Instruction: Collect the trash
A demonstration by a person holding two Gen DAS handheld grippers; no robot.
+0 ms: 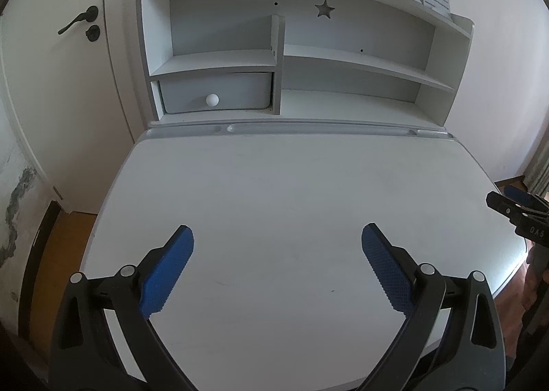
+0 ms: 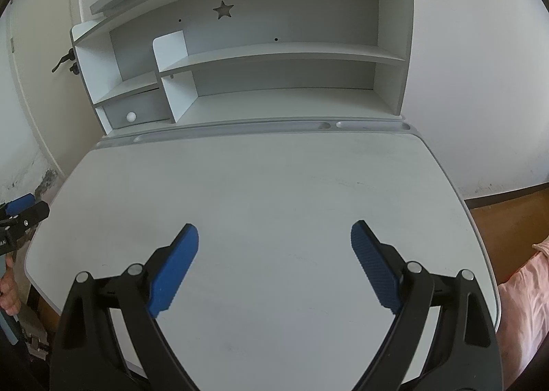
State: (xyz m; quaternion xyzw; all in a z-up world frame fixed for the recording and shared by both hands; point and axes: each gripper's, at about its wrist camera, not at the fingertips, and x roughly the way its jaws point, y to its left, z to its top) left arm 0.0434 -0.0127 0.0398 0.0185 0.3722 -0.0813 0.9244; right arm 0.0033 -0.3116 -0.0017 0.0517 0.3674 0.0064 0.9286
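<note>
Above the white counter (image 1: 291,192), the left gripper (image 1: 278,267) hangs with fingers spread wide apart, gripping nothing. Beside it, the right gripper (image 2: 274,267) does likewise. Behind stands a shelf unit (image 1: 343,58).

White desk (image 1: 274,185) with shelf hutch (image 1: 343,58), white walls, wooden floor (image 2: 514,216).

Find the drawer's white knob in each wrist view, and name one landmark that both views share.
Left wrist view: the knob sits left of centre in the upper half, on the drawer under the left shelf.
Right wrist view: the knob sits far left, in the upper half, on the same drawer.
Shared landmark: the star cut-out in the back panel.
</note>
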